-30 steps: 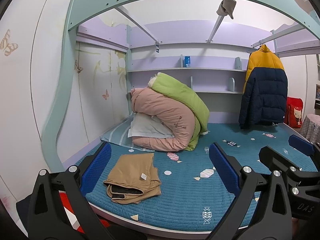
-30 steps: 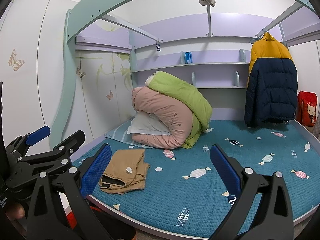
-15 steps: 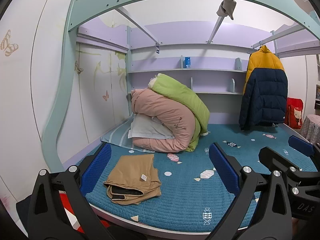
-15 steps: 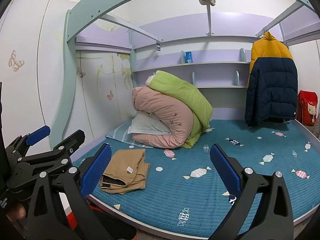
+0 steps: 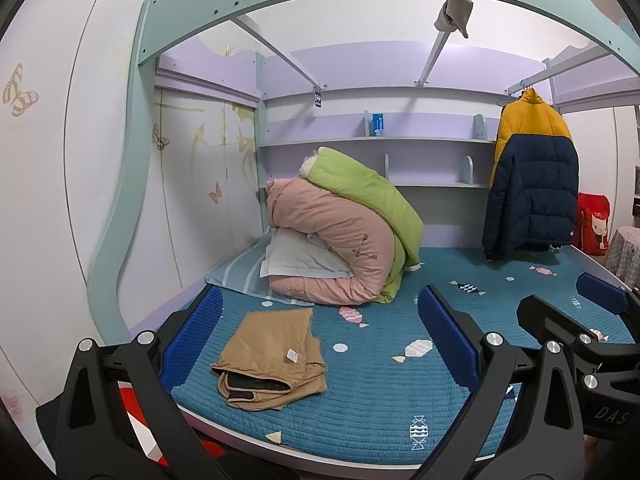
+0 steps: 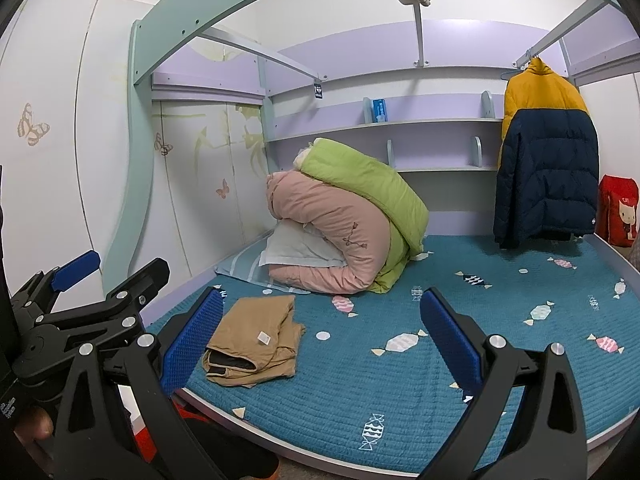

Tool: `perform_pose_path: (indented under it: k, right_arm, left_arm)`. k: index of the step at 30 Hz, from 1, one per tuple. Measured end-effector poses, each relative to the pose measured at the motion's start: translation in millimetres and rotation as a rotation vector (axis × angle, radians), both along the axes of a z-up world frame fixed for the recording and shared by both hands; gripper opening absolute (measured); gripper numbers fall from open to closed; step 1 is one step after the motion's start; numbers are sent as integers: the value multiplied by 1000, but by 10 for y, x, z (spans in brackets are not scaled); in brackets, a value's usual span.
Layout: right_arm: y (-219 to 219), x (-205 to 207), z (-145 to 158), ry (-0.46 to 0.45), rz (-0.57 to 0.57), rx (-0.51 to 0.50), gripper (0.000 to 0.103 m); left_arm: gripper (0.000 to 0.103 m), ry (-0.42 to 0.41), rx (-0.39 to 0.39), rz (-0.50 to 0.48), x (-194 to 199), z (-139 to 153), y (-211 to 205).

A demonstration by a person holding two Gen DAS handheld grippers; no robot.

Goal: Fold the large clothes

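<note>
the left gripper is hanging above the near edge of the bed with its blue-padded fingers spread wide, gripping nothing. the right gripper is doing the same, fingers wide apart and holding nothing; it is also showing at the lower right of the left wrist view, while the left gripper is showing at the lower left of the right wrist view.

the tan garment is lying folded in a loose bundle on the teal mattress, lower left of centre in both views, near the mattress's front edge, with a small white tag facing up and a dark lining showing at its near end. neither gripper is touching it.

behind it, in the middle of the frame, a pink duvet and a green duvet are sitting rolled together over a white pillow. at the right, a yellow and navy jacket is hanging from a rail.
</note>
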State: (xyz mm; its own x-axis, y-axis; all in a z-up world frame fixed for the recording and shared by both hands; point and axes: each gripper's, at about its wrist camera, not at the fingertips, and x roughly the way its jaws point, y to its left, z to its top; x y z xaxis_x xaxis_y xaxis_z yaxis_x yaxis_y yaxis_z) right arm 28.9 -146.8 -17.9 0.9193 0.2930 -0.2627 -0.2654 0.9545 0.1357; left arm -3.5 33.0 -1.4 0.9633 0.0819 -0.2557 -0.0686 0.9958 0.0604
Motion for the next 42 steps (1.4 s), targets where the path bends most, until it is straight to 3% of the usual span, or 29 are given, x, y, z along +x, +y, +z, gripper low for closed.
perform_pose_path:
  k: [42]
  right_arm:
    - [47,-15,-32,9,5,3,95]
  left_arm:
    - [98,2,-1,4,-18,-1,29]
